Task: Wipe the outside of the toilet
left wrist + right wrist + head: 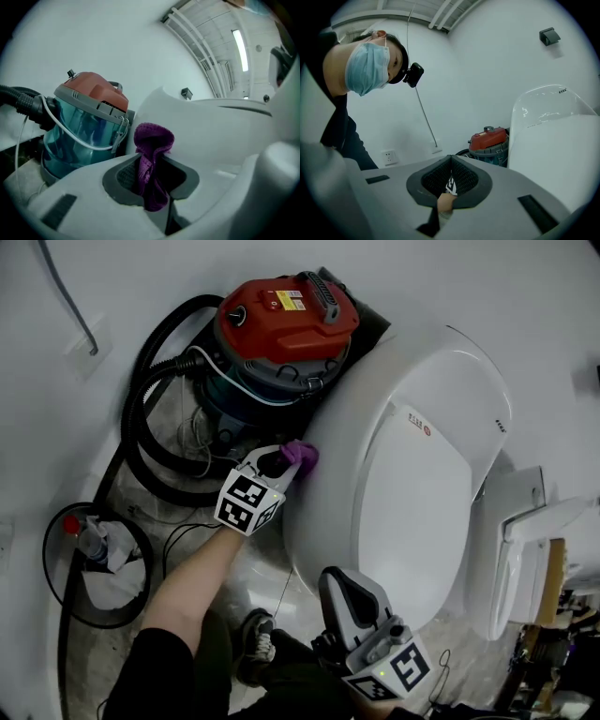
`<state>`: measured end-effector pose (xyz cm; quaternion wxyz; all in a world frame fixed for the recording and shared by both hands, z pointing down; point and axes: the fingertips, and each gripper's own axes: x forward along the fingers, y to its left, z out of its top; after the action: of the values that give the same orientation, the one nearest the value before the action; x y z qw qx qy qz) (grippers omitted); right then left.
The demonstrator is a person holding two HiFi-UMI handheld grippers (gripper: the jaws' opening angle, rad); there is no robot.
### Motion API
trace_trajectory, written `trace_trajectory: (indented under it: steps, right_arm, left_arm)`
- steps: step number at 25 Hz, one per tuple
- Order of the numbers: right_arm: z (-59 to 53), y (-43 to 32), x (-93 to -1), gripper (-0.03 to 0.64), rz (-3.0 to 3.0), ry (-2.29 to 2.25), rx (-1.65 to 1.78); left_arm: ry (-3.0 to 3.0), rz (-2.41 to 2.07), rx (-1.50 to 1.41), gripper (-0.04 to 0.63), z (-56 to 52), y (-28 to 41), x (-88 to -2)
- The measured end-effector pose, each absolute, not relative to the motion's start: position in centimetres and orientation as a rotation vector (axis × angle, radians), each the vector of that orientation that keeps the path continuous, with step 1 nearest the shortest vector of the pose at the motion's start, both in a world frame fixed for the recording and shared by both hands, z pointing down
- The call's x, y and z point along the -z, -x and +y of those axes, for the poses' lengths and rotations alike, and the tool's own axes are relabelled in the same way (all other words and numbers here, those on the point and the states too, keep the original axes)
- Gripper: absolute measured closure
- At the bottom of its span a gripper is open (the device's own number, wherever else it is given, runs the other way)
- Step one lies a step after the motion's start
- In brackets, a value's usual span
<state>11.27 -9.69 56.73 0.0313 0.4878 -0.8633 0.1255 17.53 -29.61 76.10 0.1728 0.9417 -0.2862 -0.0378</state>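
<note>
Purple cloth (152,140) sits bunched in the left gripper (278,463), whose jaws are pinched on it, with a rounded wad poking out past the tips and a tail hanging down between them. From the head view the wad is pressed against the outer side wall of the white toilet (412,502), low on the curve below the closed lid, on the side facing the wall. Right beside that spot stands a vacuum cleaner (281,320) with a red top and a teal drum, and its black hose (139,423) loops out over the floor. The person's bare forearm (192,577) reaches in to the gripper from below.

The right gripper (336,579) is held down near the front of the bowl. Its jaws are pressed together at the tips with nothing caught in them, and in its own view the toilet rises to one side, not touching it.

A round black bin (44,559) with a white liner sits on the floor well to the left, a bottle with a red cap lying inside
</note>
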Motion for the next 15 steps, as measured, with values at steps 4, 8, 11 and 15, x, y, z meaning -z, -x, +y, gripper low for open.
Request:
trace_trajectory:
  steps: [4,8,11,15]
  right_arm:
    - [-9.7,-11.2,-56.5,0.618,-2.670,-1.481,-0.388]
    - [-9.8,-11.4,-56.5,0.618,-2.672,-1.483,-0.395]
    - [-10.1,-11.4,-56.1,0.617,-2.687,-1.488,-0.394]
    - [-10.5,-10.9,-55.8,0.618,-2.705,-1.502,-0.406]
  left_arm:
    - [-2.651,-0.868,0.089,0.517,-33.4,-18.2,-75.7]
    - [-2.655,-0.875,0.041,0.515,-34.8,-18.7,-75.9]
    - [-2.666,-0.855,0.080,0.515,-34.0,-18.1,-75.4]
    - [-2.691,-0.811,0.147,0.517,-30.8,-16.3,-75.1]
